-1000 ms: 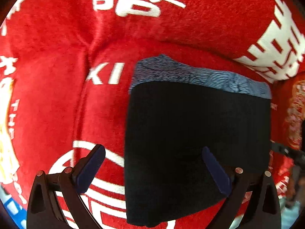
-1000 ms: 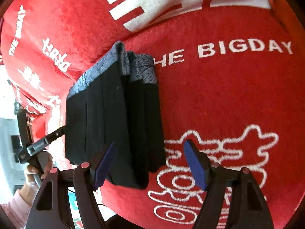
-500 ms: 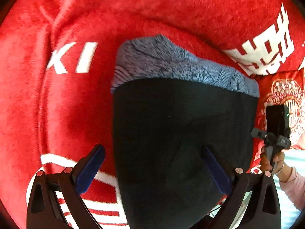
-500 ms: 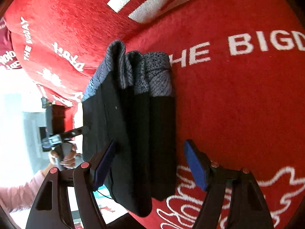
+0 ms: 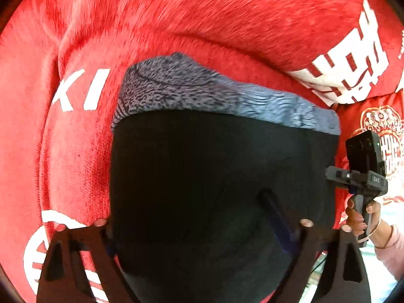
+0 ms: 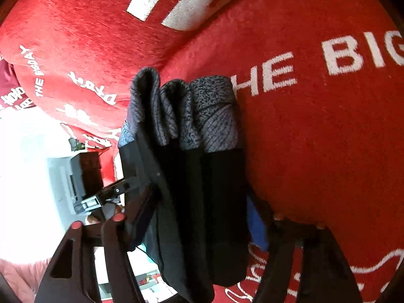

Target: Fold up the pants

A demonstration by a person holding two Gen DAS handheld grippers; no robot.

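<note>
The folded black pants (image 5: 214, 181) with a grey patterned waistband (image 5: 214, 96) lie on the red sofa seat. My left gripper (image 5: 192, 224) is open, its jaws straddling the near end of the stack; the left finger is hidden under the cloth. In the right wrist view the pants (image 6: 202, 189) show several stacked layers edge-on. My right gripper (image 6: 202, 217) is open around the stack, blue right pad (image 6: 256, 223) beside its right edge.
Red sofa cover (image 5: 75, 151) with white lettering, backrest (image 5: 227, 12) behind the pants. The right gripper's body and hand (image 5: 363, 184) sit at the pants' right edge. Bright room and floor beyond the seat edge (image 6: 30, 164).
Both grippers have moved forward onto the folded pants, which now fill more of each view and lie between the open fingers. The pants stay where they were.
</note>
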